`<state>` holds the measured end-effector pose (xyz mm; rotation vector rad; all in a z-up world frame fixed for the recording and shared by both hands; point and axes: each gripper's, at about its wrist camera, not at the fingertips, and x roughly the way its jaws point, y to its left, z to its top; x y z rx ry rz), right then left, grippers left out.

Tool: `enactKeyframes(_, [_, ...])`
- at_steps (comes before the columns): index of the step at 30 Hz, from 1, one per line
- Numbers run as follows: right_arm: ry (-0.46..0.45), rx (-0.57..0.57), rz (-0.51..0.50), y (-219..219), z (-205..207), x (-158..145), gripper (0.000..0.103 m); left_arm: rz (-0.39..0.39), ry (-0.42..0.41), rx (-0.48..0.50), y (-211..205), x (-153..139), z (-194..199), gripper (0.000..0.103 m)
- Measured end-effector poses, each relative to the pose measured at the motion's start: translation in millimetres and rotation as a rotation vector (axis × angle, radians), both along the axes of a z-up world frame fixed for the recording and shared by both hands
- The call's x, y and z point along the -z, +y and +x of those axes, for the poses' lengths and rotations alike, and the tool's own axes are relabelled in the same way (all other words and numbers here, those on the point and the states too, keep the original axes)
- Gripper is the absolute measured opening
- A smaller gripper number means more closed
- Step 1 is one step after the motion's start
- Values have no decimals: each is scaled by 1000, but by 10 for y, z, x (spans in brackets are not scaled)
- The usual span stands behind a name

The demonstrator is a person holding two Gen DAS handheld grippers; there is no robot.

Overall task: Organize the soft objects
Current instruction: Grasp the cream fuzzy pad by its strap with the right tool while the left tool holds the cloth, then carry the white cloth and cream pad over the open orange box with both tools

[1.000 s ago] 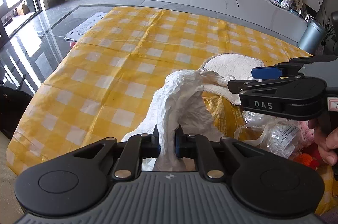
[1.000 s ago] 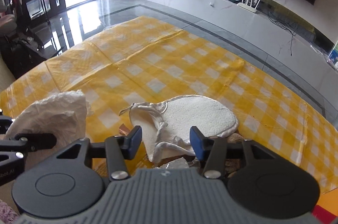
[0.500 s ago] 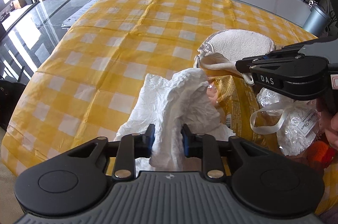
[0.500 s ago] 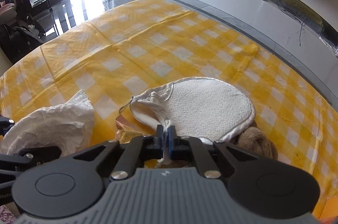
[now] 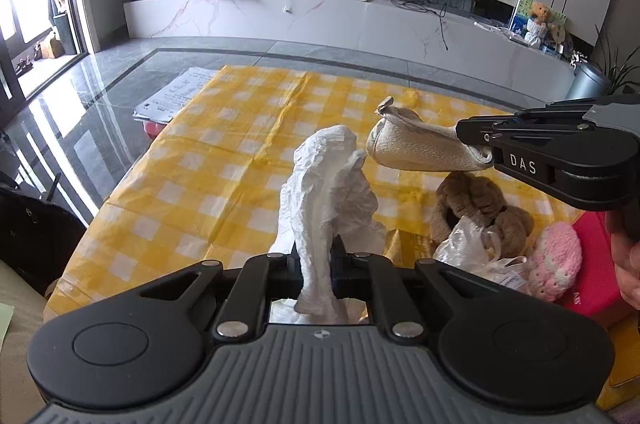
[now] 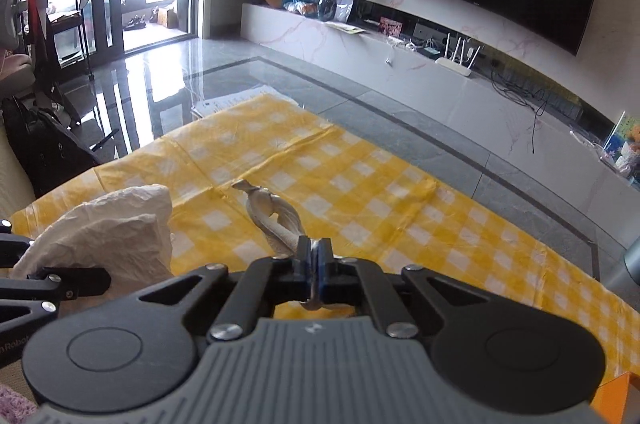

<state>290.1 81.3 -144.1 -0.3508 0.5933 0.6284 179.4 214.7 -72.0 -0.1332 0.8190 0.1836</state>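
My left gripper [image 5: 316, 256] is shut on a crumpled white cloth [image 5: 328, 184] and holds it up above the yellow checked tablecloth [image 5: 224, 184]. My right gripper [image 6: 314, 256] is shut on a cream terry mitt [image 6: 276, 220] and holds it lifted off the table. In the left wrist view the mitt [image 5: 416, 148] hangs from the right gripper [image 5: 476, 140] just right of the white cloth. In the right wrist view the white cloth [image 6: 108, 228] shows at the lower left.
A brown plush toy [image 5: 472, 204], a clear plastic bag [image 5: 472, 252], a pink knitted item [image 5: 556, 260] and a red box [image 5: 592, 264] lie at the table's right. Papers [image 5: 176, 96] lie at the far left edge. A marble TV bench stands behind.
Both grippers have lifted their cloths off the table. The right gripper closed on the cream mitt and raised it, uncovering the brown plush toy beneath.
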Motion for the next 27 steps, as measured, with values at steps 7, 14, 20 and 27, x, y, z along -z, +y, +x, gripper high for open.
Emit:
enactKeyframes(7, [-45,12,66,-453,-571,-436,0,-66,-42,52,-287,-233,-311,11])
enactKeyframes(14, [12,77,137,-1202,-1254,-461,0,-126,3,116,-609,-90,-605,11])
enactKeyframes(20, [53,184,175,-1669,-1768,-169,0,-160,42,160,-909,118,-716,11])
enactKeyframes(27, [258,288,207,-1945,-1918,530,0,-172,122,203,-1135,396,-810,11])
